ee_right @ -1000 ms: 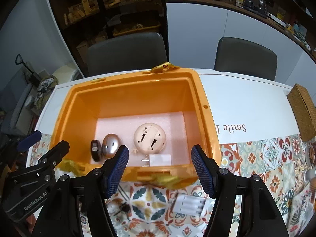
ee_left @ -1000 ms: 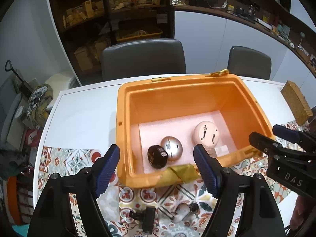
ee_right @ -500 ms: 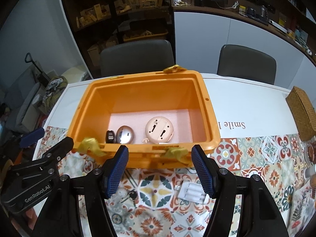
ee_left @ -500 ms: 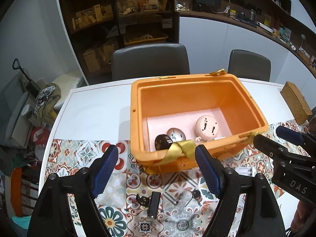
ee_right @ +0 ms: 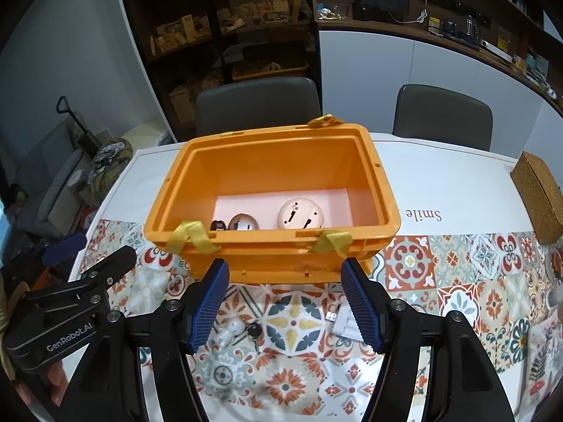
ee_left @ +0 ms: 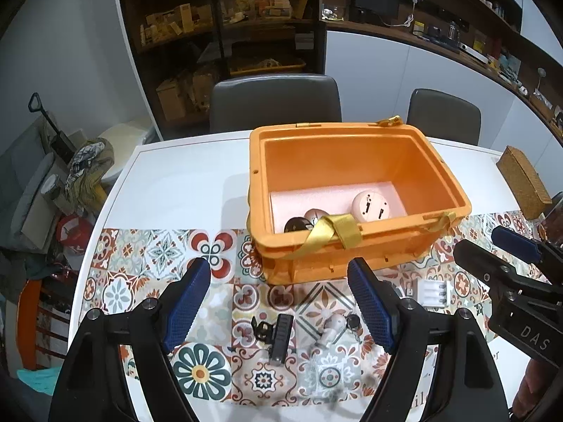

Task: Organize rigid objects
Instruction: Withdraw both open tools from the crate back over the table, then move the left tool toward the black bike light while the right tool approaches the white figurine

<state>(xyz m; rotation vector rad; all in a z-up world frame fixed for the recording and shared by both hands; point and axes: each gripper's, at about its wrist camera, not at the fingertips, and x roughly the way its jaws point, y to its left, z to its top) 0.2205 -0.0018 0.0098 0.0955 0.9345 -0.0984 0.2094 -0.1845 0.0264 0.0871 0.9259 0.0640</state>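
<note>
Orange bin (ee_left: 352, 256) half filled; both grippers (ee_left: 279, 302) (ee_right: 285, 299) wide, empty; next, pick keychain (ee_left: 334, 330) near bottom middle.

Both wrist cameras looked steeply down over the near bench (ee_left: 183, 183) edge, side by side; both views shared the orange bin (ee_left: 352, 256) (ee_right: 267, 256).

My white table (ee_left: 183, 183) with the patterned tile mat (ee_left: 147, 256) over the near half, orange bin (ee_left: 352, 253) sitting on the mat's far edge, black clip thing (ee_left: 278, 337), little silver gadget with keys (ee_left: 334, 330), white battery case (ee_left: 434, 292) scattered on the mat, woven box (ee_left: 524, 183) off on my right
</note>
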